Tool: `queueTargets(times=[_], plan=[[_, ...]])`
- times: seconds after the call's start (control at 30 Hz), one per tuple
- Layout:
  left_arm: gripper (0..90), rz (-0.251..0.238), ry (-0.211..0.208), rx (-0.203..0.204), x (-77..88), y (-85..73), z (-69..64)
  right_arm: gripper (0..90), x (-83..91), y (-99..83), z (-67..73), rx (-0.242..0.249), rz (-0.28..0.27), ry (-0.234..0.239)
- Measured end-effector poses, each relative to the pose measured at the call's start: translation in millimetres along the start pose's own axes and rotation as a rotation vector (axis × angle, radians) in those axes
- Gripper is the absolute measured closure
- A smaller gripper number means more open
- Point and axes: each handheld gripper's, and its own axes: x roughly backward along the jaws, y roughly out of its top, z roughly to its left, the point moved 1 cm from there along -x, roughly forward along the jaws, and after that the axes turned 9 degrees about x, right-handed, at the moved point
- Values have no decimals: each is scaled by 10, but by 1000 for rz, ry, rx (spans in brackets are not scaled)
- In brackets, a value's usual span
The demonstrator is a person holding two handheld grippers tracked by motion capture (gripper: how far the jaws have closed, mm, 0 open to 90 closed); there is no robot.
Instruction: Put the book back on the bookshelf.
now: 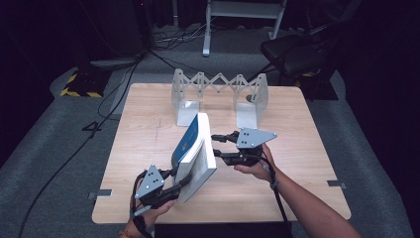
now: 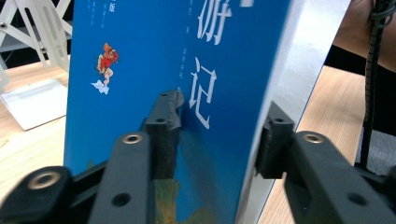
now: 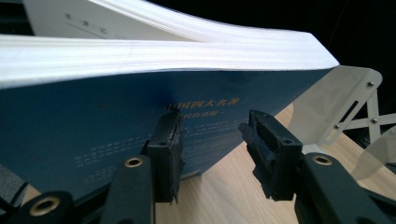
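Book [image 1: 194,151] standing tilted on the worktop [image 1: 148,144], just short of the bookend rack [image 1: 220,91], left tool [image 1: 179,181] clamped across its near lower corner. Right tool [image 1: 216,146] just beside the back cover, jaws apart and gripping nothing. Best to keep the left clamp firm, steady the far side with the right, then walk it upright between the bookends.

Overhead view; two close book [image 1: 194,151] views

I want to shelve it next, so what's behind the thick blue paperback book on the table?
Behind the thick blue paperback book stands a white metal expanding book rack on the wooden table. The book hides part of the rack's left base plate.
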Motion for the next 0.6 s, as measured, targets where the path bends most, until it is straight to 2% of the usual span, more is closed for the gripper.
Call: queueTargets(times=[0.03,0.07,0.3,0.4,0.43,0.5,0.53,0.57,0.6], plan=[[688,-7,-14,22,11,2,41,552,-3,-8,-12,-5,-6,8],[714,-8,-27,23,4,6,59,534,-3,-16,-22,-13,-6,9],[713,9,-83,21,-177,76,48,534,115,-108,-104,-25,26,-35],[697,19,-134,10,-412,168,2,538,230,-168,-163,-31,37,-69],[695,19,-134,10,-412,168,2,538,294,-195,-187,-38,34,-78],[693,27,-165,-7,-597,225,-48,542,387,-231,-216,-45,29,-95],[692,27,-165,-7,-597,225,-48,542,460,-254,-237,-50,28,-107],[692,24,-182,-4,-663,241,-69,542,460,-254,-237,-50,28,-107],[690,23,-200,-6,-778,273,-102,542,583,-279,-267,-37,36,-137]])
